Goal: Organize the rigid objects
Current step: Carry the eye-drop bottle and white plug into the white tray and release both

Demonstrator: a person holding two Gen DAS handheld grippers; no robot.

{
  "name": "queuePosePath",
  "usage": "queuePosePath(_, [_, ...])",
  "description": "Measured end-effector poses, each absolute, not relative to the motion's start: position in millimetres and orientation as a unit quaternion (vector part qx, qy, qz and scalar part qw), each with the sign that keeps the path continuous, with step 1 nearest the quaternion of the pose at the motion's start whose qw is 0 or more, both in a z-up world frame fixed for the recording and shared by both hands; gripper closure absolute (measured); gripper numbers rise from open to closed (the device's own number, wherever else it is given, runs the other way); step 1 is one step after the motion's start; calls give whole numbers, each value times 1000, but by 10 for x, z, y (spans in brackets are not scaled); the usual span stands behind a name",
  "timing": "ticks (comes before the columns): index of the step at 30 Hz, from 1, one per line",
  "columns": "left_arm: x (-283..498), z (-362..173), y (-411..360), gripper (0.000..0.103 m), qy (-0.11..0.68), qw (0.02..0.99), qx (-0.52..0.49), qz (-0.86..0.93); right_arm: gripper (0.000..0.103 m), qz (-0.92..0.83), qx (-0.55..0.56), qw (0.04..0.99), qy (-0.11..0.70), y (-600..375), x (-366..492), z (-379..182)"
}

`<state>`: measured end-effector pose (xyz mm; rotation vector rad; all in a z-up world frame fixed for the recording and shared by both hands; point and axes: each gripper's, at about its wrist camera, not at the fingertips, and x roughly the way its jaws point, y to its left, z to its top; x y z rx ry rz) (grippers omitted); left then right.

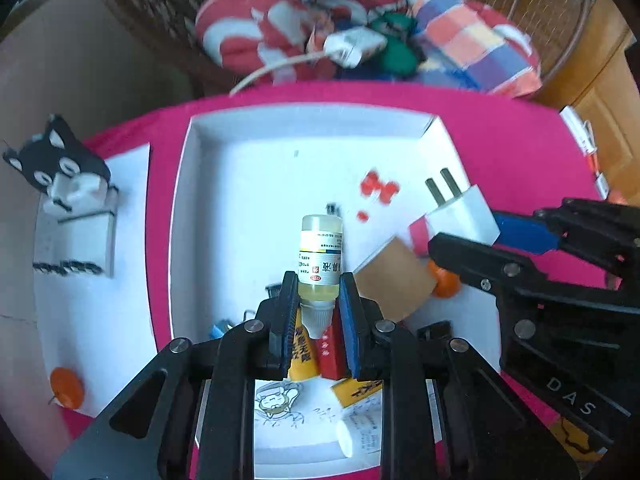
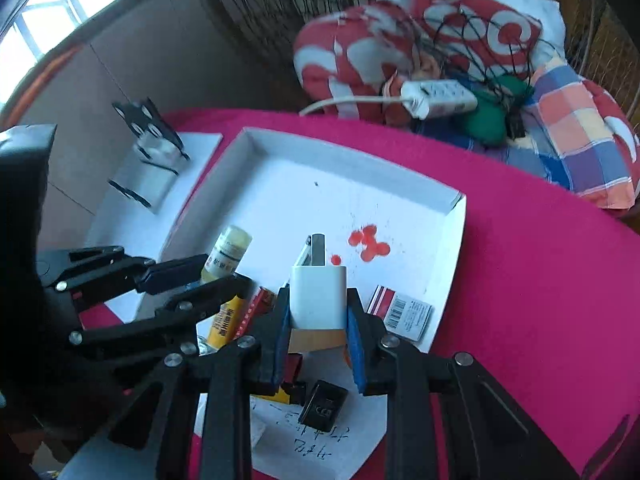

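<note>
Left gripper point(image 1: 319, 304) clamped on bottle point(image 1: 320, 256), long axis pointing up-frame over tray point(image 1: 180, 200); right gripper point(image 2: 318, 320) clamped on plug point(image 2: 318, 296), frame centre.

A table point(image 2: 520, 300) under a pink cloth carries a shallow white tray point(image 2: 256, 140) at its middle, a white sheet point(image 1: 92, 340) along its left edge and a paper point(image 2: 320, 448) at its near edge.

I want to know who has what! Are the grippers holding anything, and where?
Left gripper holds the small dropper bottle near its neck. Right gripper holds the white plug charger by its body sides.
</note>
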<state>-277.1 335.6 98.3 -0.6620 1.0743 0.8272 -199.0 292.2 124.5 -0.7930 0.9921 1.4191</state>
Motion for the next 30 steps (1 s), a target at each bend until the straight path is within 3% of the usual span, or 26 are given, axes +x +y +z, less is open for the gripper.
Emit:
queuePosePath(15, [-2826, 663, 3338, 83, 520, 694, -321, 380, 78, 589, -373, 574, 431, 2951, -2124, 1000])
queuePosePath(17, [-2818, 692, 3349, 79, 518, 692, -320, 388, 78, 590, -380, 582, 411, 2939, -2172, 1053])
queuePosePath(18, [-2815, 706, 3358, 70, 516, 691, -323, 390, 78, 589, -385, 587, 401, 2933, -2186, 1078])
queuePosePath(19, [-2844, 714, 3367, 51, 512, 690, -326, 394, 78, 586, -389, 594, 391, 2921, -2198, 1104])
queuePosePath(20, [-2880, 719, 3379, 39, 508, 688, -325, 403, 78, 584, -391, 599, 384, 2909, -2197, 1127])
queuePosePath(21, [-2915, 726, 3392, 19, 504, 687, -321, 413, 77, 583, -390, 602, 382, 2897, -2187, 1142])
queuePosePath(22, [-2980, 754, 3396, 9, 494, 688, -317, 426, 77, 581, -388, 604, 383, 2885, -2176, 1153])
queuePosePath(23, [-3027, 767, 3398, 6, 488, 689, -317, 432, 75, 581, -386, 606, 383, 2869, -2168, 1163])
queuePosePath(25, [-3126, 814, 3388, 5, 479, 689, -314, 444, 60, 581, -378, 612, 381, 2818, -2172, 1194])
queuePosePath(27, [-3234, 872, 3369, 5, 468, 689, -310, 459, 25, 579, -367, 619, 384, 2770, -2156, 1219])
queuePosePath(29, [-3389, 968, 3351, 5, 434, 694, -333, 468, 4, 582, -350, 621, 393, 2709, -2131, 1251])
queuePosePath(30, [-3410, 991, 3341, 5, 424, 695, -340, 471, 0, 583, -347, 621, 393, 2685, -2139, 1262])
